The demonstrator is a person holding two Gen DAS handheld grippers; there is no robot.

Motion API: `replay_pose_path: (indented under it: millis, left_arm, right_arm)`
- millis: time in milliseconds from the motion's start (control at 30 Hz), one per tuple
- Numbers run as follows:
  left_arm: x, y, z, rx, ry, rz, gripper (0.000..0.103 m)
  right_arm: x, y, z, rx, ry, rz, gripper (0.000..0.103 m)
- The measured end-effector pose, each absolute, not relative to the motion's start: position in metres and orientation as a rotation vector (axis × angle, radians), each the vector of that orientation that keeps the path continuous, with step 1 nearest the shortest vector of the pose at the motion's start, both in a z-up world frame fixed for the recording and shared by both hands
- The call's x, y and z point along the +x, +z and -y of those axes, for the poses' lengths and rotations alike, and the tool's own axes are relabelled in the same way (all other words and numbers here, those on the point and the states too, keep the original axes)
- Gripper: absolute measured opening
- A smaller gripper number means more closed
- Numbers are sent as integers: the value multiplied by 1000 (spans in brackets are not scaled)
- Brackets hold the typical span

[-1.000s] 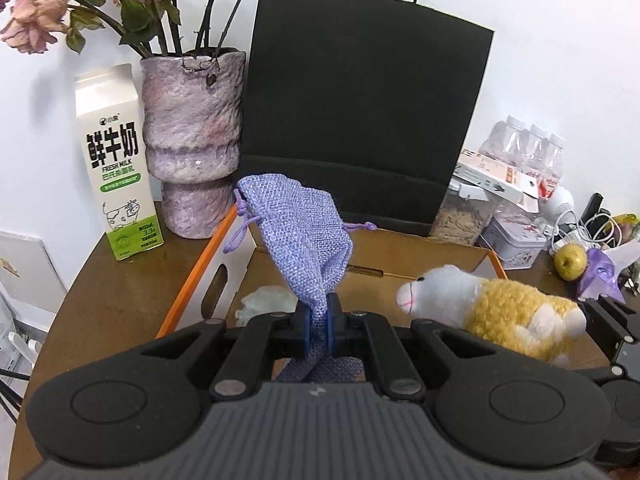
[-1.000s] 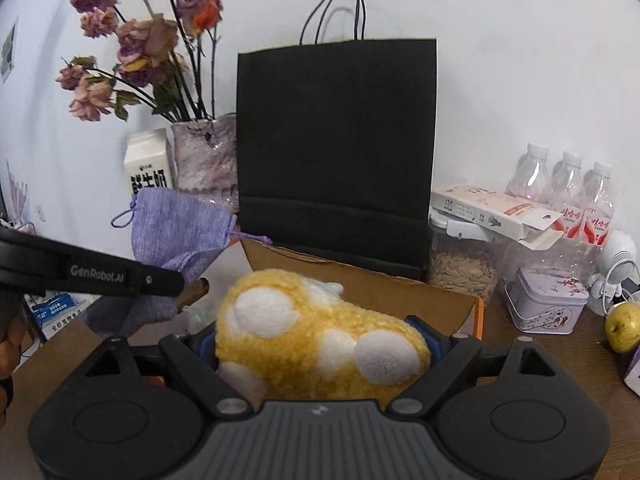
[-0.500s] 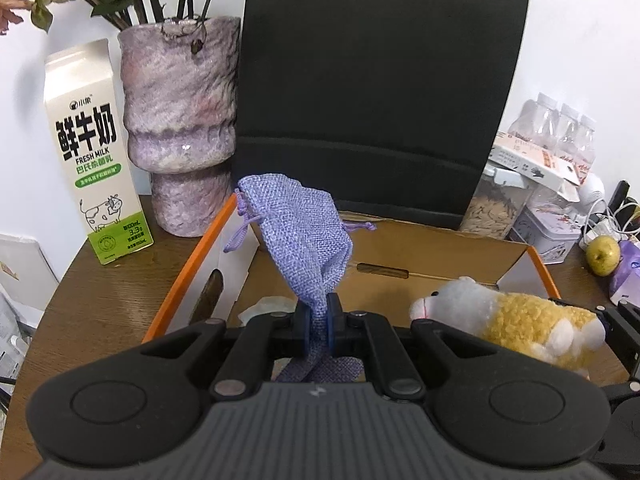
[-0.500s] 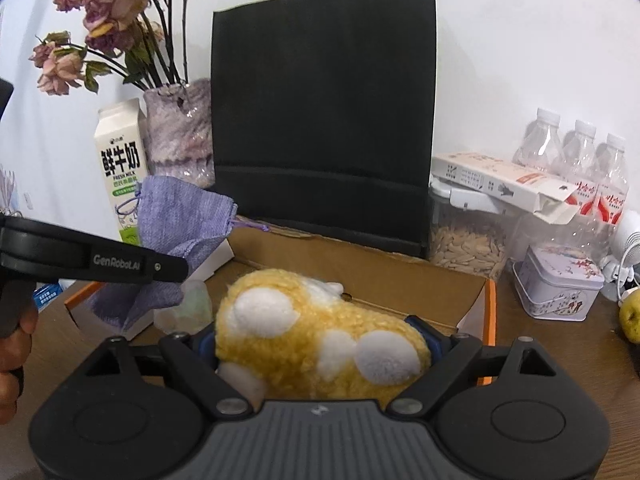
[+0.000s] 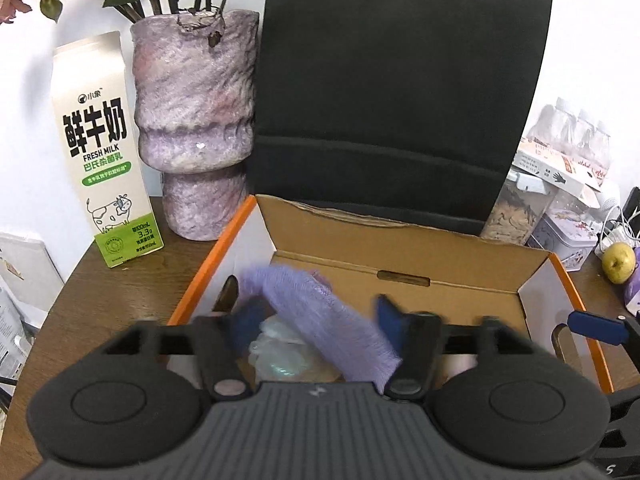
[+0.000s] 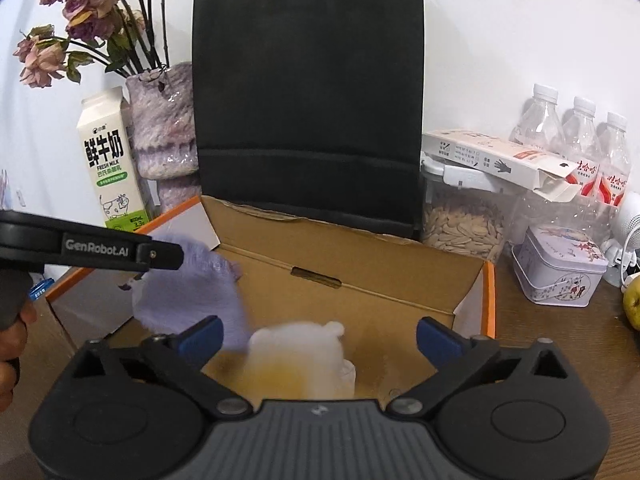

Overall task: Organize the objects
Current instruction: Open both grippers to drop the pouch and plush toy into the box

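two grippers stand spread over the cardboard box [image 6: 360, 280], and neither one clamps anything. the left gripper [image 5: 316, 320] has its jaws apart; the purple pouch [image 5: 320, 312] lies blurred between them, above the box floor, so it appears to be dropping or just released. under the pouch, inside the box, sits a pale translucent item [image 5: 280, 356] that is too blurred to identify. the right gripper [image 6: 318, 336] also has its jaws wide apart; the yellow and white plush toy [image 6: 300, 356] is blurred between them, low in the box and nearer its front edge. judged status: both items are inside the box walls or entering them, so this placement step is nearly complete. remaining work cannot be fixed from these views; loose things outside the box, to its right on the worktop [image 6: 540, 340], include a tin [image 6: 560, 268] and a yellow-green fruit [image 5: 618, 262]. behind the box stand a black paper bag [image 6: 308, 100], a vase [image 5: 192, 120] and a milk carton [image 5: 100, 148], which may be fixed decor.
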State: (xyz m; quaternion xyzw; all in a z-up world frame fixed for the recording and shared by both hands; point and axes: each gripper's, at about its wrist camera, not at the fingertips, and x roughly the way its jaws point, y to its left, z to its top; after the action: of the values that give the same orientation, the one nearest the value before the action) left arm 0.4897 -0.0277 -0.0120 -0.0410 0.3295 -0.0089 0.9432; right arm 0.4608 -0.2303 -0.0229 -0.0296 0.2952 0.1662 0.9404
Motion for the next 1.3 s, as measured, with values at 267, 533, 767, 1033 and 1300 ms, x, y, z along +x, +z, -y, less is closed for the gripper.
replay_pose_path:
  millis: [267,533,767,1033,1300]
  left_arm:
    - [486,-7,23,-98,12,-638,103]
    - [479,-2,21,-99,22,-634,103]
    - [467,7,22,-101,18,-622,103]
    - [448,23,24,-97,13,-597,103]
    - [424,32,26,-94,14,-588,103]
  right_arm:
    - [460,-21,232,-58,336,-610,103]
    - [455,-17,232,-56,340,-608,103]
    - [442,-7,234,-53,340,-593,103]
    - [424,10,235,-52,344,-567,103]
    - [402,25,236,-45,353,-542,103]
